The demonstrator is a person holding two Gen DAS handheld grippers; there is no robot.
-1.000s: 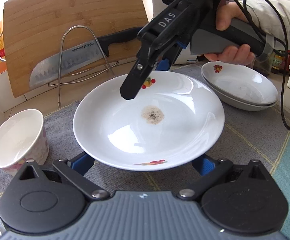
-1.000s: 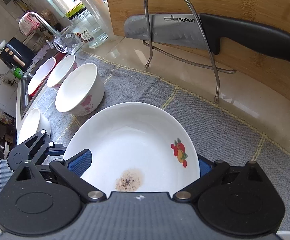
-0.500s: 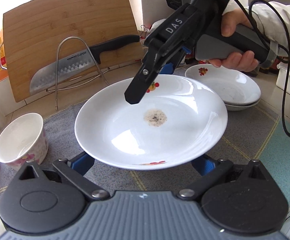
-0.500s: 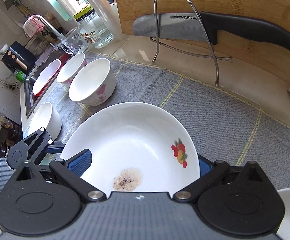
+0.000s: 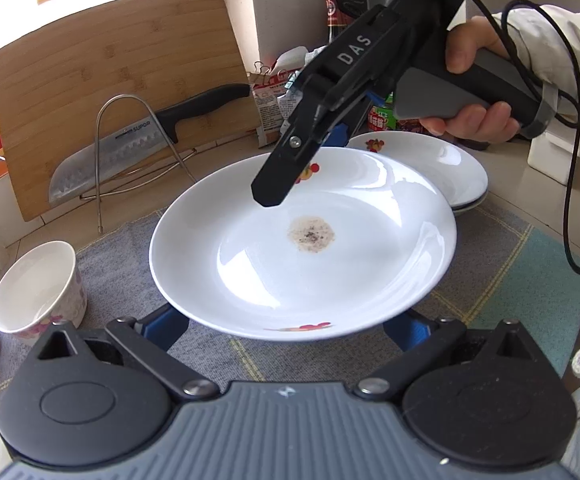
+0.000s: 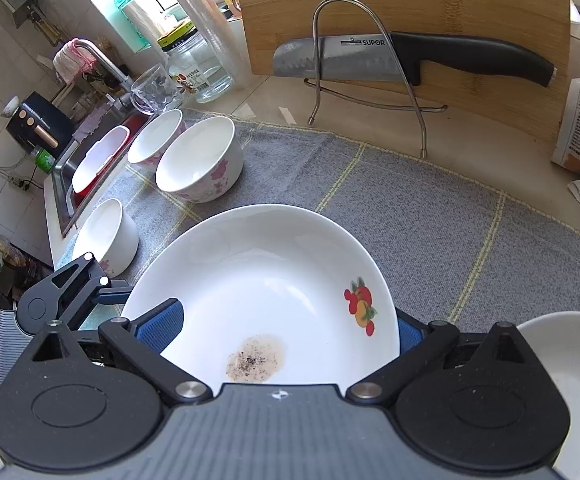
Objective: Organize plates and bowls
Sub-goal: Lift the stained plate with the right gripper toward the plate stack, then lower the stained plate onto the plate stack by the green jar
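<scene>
The plate (image 5: 301, 248) hangs above the mat (image 5: 489, 280), pinched at opposite rims by both grippers' clenched jaws; the plate stack (image 5: 429, 168) lies just beyond its right edge, nearer the right gripper (image 5: 286, 184) than the left gripper (image 5: 290, 328)

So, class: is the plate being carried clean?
No, the plate has a brown speckled stain near its middle.
</scene>
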